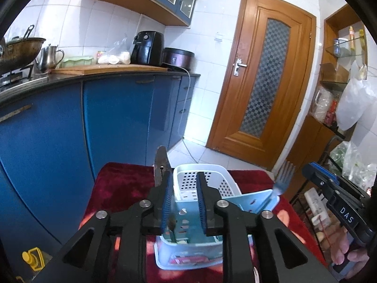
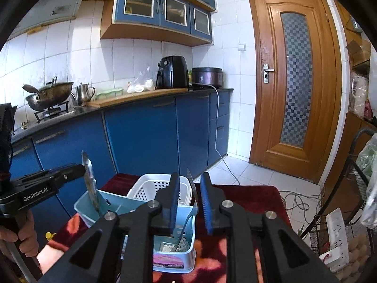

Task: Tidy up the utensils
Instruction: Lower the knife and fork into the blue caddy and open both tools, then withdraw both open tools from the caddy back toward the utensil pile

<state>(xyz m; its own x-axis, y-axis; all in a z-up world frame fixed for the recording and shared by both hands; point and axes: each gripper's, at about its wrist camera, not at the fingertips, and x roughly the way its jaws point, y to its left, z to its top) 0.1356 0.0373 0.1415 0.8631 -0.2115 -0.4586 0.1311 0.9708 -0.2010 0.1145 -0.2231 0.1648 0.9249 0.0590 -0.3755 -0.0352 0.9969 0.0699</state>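
A light blue utensil caddy (image 1: pixel 188 221) stands on a red cloth, with a white perforated basket (image 1: pixel 212 181) behind it. A knife (image 1: pixel 161 165) stands blade-up at the caddy's left, against my left gripper's left finger. A fork (image 1: pixel 282 179) stands tines-up at the caddy's right. My left gripper (image 1: pixel 182 202) is open over the caddy. In the right wrist view, my right gripper (image 2: pixel 189 202) is open above the caddy (image 2: pixel 176 231), with the fork (image 2: pixel 192 188) between its fingers, untouched. The knife (image 2: pixel 90 184) leans in the caddy's left side.
Blue kitchen cabinets (image 2: pixel 141 141) with a counter holding a wok (image 2: pixel 49 94), kettle and air fryer (image 2: pixel 172 73) lie behind. A wooden door (image 2: pixel 294 82) is to the right. A wire rack (image 2: pixel 341 224) with a white power strip stands right of the table.
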